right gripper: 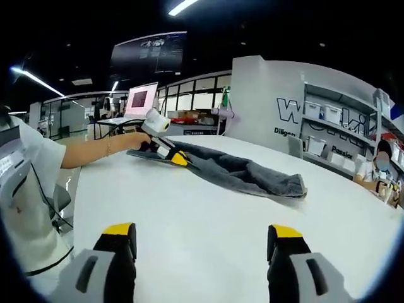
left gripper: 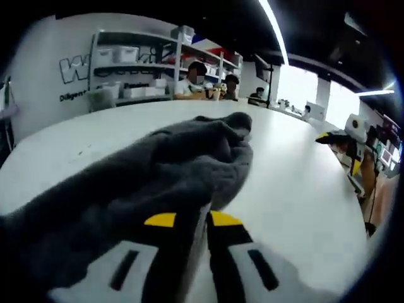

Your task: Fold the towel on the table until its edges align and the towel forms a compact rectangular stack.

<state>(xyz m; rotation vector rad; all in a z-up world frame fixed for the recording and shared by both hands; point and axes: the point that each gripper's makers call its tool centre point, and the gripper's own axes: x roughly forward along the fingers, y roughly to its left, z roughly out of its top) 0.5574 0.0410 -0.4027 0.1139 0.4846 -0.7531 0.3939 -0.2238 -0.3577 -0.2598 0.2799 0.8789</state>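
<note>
One gray towel [right gripper: 243,170] stretches lengthwise away from the left gripper [right gripper: 173,154].

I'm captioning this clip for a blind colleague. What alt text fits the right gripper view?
The left gripper, held in a person's hand, is shut on one end of a rumpled grey towel stretched across a white table. The right gripper is open in the foreground, apart from the towel. Shelves stand behind.
</note>
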